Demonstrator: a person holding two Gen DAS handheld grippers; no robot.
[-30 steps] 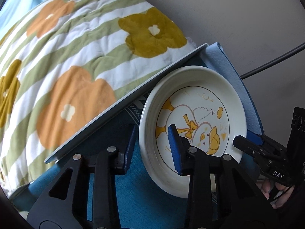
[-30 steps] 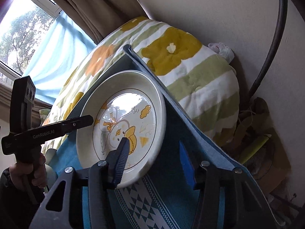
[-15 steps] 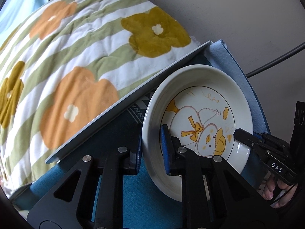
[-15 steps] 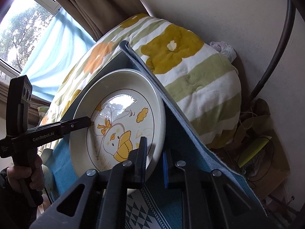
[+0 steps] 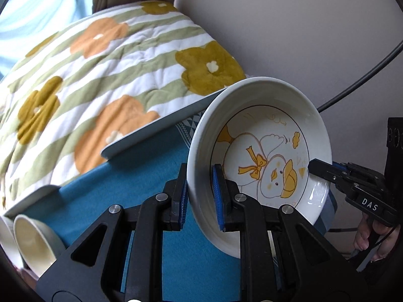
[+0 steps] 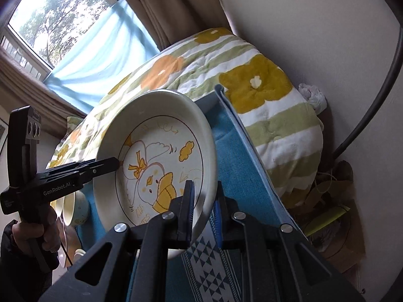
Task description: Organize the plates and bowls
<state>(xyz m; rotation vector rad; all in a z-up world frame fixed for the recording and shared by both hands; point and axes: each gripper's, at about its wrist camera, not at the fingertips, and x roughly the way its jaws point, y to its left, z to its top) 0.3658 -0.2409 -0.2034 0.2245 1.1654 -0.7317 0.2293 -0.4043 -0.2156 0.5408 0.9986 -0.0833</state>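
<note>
White round ceramic plate with duck drawing (image 5: pixel 267 151) tilted on edge between tools: left tool (image 5: pixel 200 196), right tool (image 6: pixel 203 210) both pinching opposite rims.

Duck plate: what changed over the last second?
Both tongs closed on the duck plate: the left tongs and right tongs went from open around opposite rims to clamped. The plate now looks raised off the blue cloth. The floral quilt stayed put.
</note>
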